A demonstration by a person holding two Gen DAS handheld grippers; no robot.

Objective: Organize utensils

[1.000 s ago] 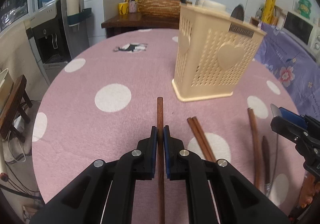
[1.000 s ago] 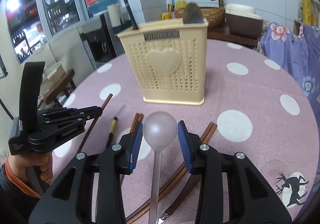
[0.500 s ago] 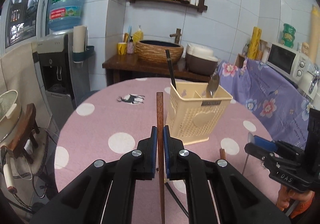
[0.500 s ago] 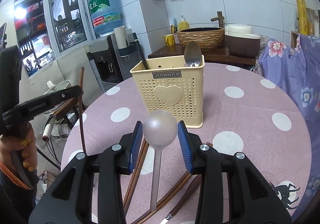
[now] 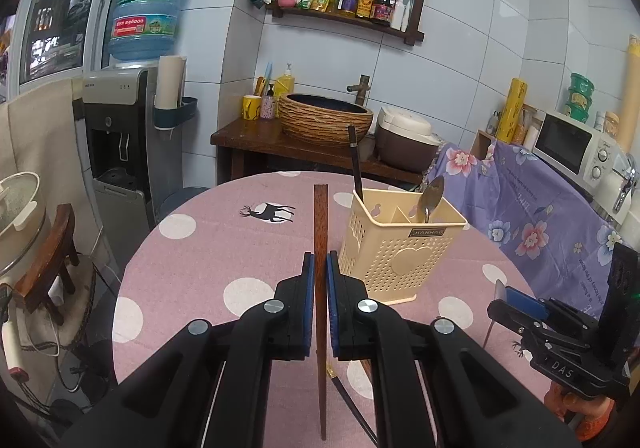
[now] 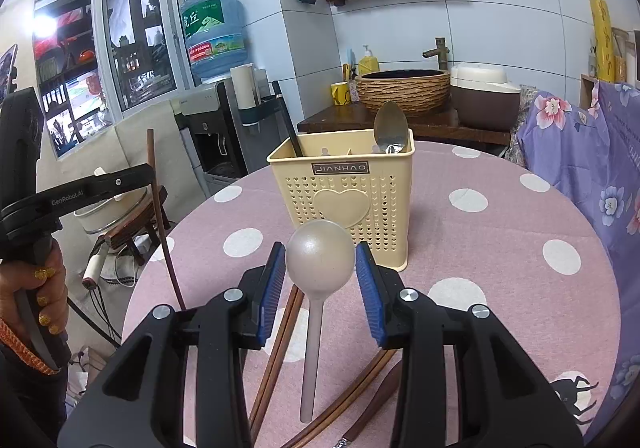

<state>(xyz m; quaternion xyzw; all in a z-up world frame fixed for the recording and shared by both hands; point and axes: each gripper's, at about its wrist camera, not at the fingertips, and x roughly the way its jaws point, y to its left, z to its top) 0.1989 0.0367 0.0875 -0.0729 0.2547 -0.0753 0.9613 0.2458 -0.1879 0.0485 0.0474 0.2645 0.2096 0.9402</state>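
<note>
My left gripper (image 5: 319,272) is shut on a brown wooden chopstick (image 5: 320,224), held upright above the pink dotted table; it also shows in the right wrist view (image 6: 158,203). My right gripper (image 6: 320,268) is shut on the bowl of a pale grey spoon (image 6: 320,252), whose handle hangs down. The cream utensil holder (image 6: 348,199) stands ahead of both grippers, also in the left wrist view (image 5: 400,248). It holds a metal spoon (image 6: 391,131) and a dark chopstick (image 6: 286,115). Several wooden chopsticks (image 6: 280,336) lie on the table under the right gripper.
The round table (image 6: 500,248) has a pink cloth with white dots. A water dispenser (image 5: 120,151) stands to the left, a wooden stool (image 5: 52,260) near it. A sideboard with a woven basin (image 5: 324,119) is behind. A purple floral cloth (image 5: 540,215) is on the right.
Both grippers have risen well above the table, each carrying its utensil. The left chopstick has come off the table and the holder now looks farther below.
</note>
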